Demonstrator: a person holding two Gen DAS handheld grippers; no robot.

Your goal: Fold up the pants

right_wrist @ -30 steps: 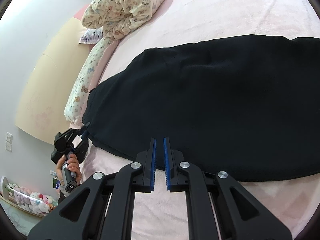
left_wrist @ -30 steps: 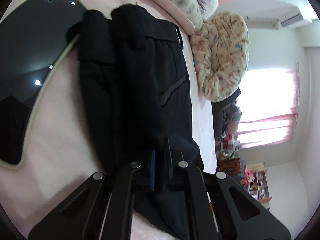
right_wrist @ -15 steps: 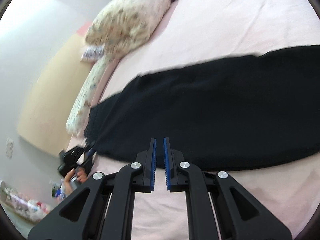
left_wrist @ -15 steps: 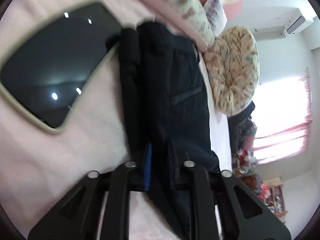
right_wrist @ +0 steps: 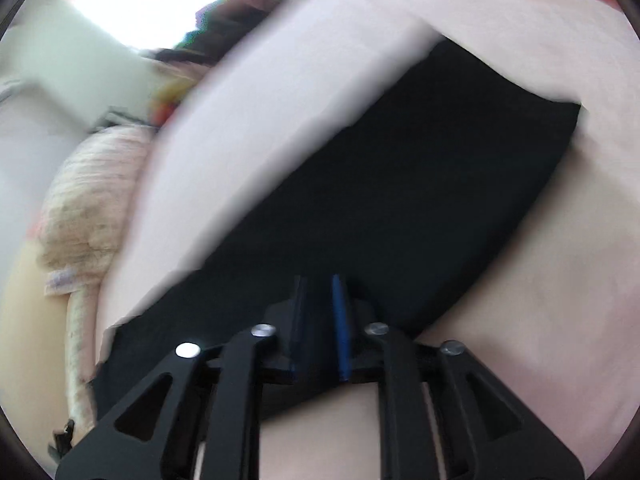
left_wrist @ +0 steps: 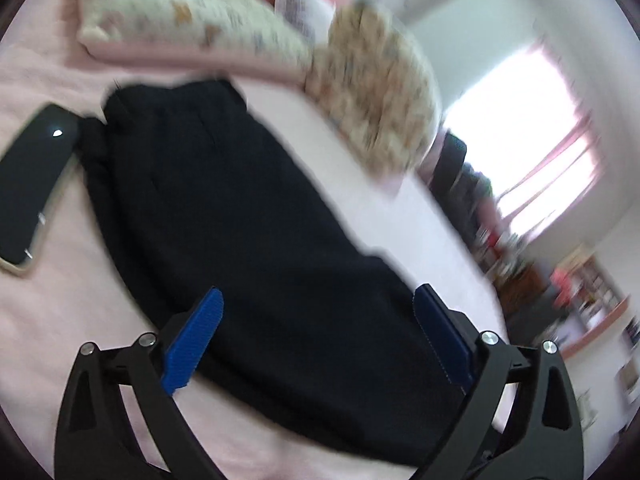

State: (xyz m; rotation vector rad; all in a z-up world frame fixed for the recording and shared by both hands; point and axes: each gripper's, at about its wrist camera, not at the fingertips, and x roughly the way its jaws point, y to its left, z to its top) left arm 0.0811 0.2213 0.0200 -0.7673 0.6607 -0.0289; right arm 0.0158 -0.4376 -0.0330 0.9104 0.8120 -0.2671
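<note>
The black pants (left_wrist: 248, 216) are spread lengthwise on the pink bed sheet (left_wrist: 60, 320), the waistband end lying beside a dark phone (left_wrist: 28, 184) and below the patterned pillows (left_wrist: 192, 20). The cloth is judged soft, limp and light: it will drape and slide on itself, so it is best taken by a doubled edge or at the hem corner, where a pinch gathers both layers.

The left gripper (left_wrist: 316, 336) is spread wide, its blue pads (left_wrist: 194, 336) standing either side of the cloth with nothing pressed between them. A second ago it was clamped on the fabric; its jaws have just been opening, and the pants have been let go. The view has also swung, so that more of the garment is taken in.

The right gripper (right_wrist: 320, 320) is nearly closed. In the blurred right wrist view black cloth seems to sit in the narrow gap, but a hold cannot be confirmed. Earlier it hovered over the sheet short of the pants; now it is set over the garment, with the far hem (right_wrist: 568, 128) in view.
</note>
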